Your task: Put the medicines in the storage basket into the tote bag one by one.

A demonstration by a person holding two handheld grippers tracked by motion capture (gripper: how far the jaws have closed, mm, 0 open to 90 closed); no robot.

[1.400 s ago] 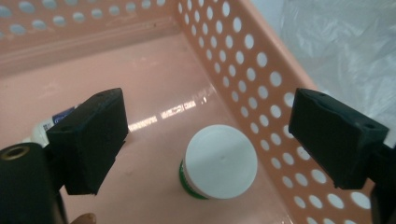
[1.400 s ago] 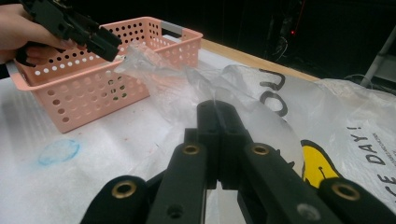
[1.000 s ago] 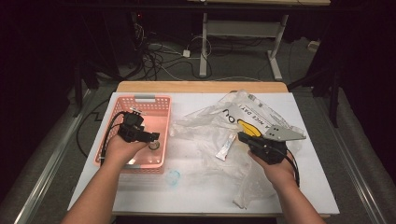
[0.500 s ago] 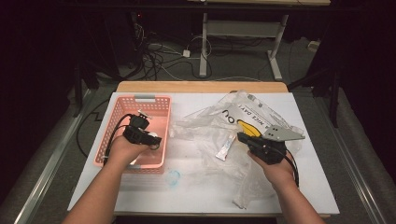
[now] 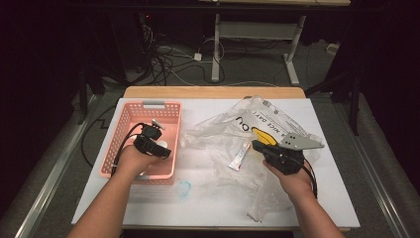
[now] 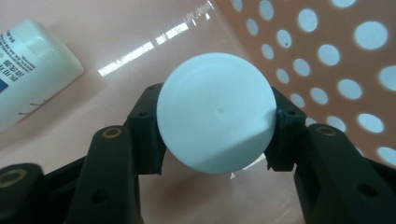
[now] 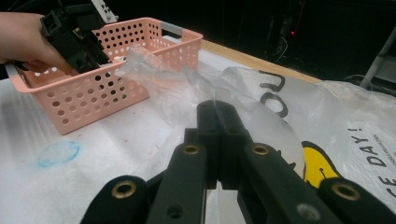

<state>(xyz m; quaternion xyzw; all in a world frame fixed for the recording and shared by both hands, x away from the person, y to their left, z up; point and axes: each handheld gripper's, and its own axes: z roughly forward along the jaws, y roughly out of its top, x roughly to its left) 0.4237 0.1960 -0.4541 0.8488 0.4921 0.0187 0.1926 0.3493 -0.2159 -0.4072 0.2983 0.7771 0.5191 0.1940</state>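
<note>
Left gripper (image 6: 215,140): black jaws just closing, pads now flanking round white ribbed cap (image 6: 215,112), matte plastic, inside pink perforated basket (image 6: 327,42). White tube (image 6: 28,70) at 10 o'clock. Right gripper (image 7: 215,112): jaws pinched together on thin crinkled clear plastic bag (image 7: 261,98), basket at 10 o'clock beyond.

A lab or recording workshop is showing here: a white-covered wooden tabletop (image 5: 297,198) is standing in a dark room, loose black cables (image 5: 168,64) are sprawling over the grey floor (image 5: 257,64), and a white metal-legged desk frame (image 5: 257,34) is waiting behind.
</note>
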